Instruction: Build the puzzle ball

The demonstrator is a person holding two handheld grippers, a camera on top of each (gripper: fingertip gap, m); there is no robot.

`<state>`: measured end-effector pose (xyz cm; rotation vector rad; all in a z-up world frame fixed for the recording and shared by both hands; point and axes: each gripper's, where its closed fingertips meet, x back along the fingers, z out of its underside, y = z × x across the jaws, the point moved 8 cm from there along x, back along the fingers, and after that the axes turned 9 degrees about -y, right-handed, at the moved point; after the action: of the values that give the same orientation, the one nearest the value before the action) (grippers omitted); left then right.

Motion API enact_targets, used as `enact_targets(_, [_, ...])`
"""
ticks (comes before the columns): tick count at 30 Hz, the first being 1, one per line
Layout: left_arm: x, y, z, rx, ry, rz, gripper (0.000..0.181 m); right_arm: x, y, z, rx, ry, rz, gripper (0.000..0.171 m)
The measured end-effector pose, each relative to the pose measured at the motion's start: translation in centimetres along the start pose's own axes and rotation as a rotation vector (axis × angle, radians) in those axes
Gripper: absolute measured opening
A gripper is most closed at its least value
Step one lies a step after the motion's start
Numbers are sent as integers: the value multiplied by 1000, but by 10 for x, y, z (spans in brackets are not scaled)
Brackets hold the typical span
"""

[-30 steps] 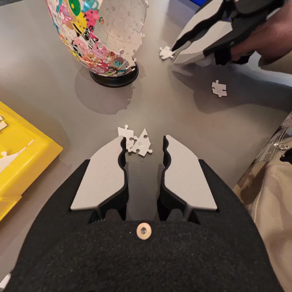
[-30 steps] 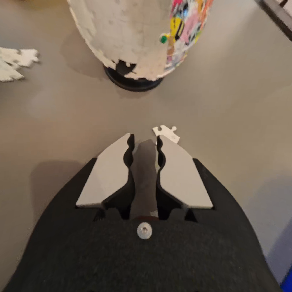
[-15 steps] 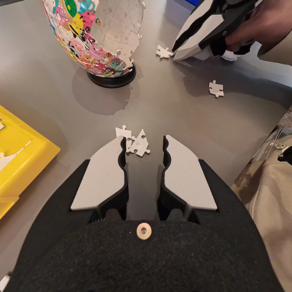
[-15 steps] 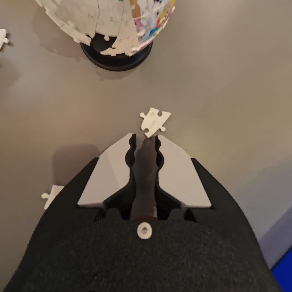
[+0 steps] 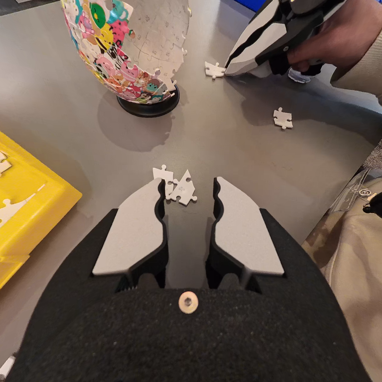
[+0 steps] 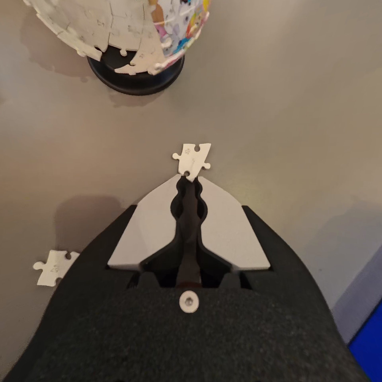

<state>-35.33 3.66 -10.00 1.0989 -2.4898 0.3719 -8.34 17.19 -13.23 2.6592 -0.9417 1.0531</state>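
The half-built puzzle ball [image 5: 128, 51] stands on a black ring stand [image 5: 148, 108] at the far left of the grey table; one side is colourful, the other shows white piece backs. It also shows in the right wrist view [image 6: 124, 31]. My left gripper [image 5: 188, 179] is open and holds nothing, low over the table. Two white pieces [image 5: 185, 190] lie by its left fingertip, untouched by the pads. My right gripper [image 6: 188, 175] is shut on the near corner of a white puzzle piece [image 6: 193, 159] that lies on the table. The left wrist view shows its tip [image 5: 226, 71] at that piece [image 5: 214, 70].
A yellow tray [image 5: 31, 217] with white pieces sits at the left. Another loose white piece [image 5: 282, 118] lies right of the ball and shows beside my right gripper [image 6: 52, 267]. A person's hand [image 5: 341, 41] holds the right gripper. Beige clothing [image 5: 351, 268] is at the right table edge. My hands' fingertips stand some 25 cm from each other.
My right gripper moved up to the white piece and closed its jaws on the piece's near corner. My left gripper stayed open and nearly still.
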Motion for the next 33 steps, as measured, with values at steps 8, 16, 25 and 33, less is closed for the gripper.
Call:
enact_targets(8, [3,4,-2,29,-22,-2,43,11,47,-57,41,-129,-125,7])
enact_targets(16, [3,8,0,33,-14,-4,44,-32,69,-90,77,37,-48,7])
enact_targets(25, [5,12,1,53,-21,-1,44,-50,65,-90,96,130,10,8])
enact_targets(33, [7,12,0,60,-31,3,44,-54,64,-88,80,184,-24,8])
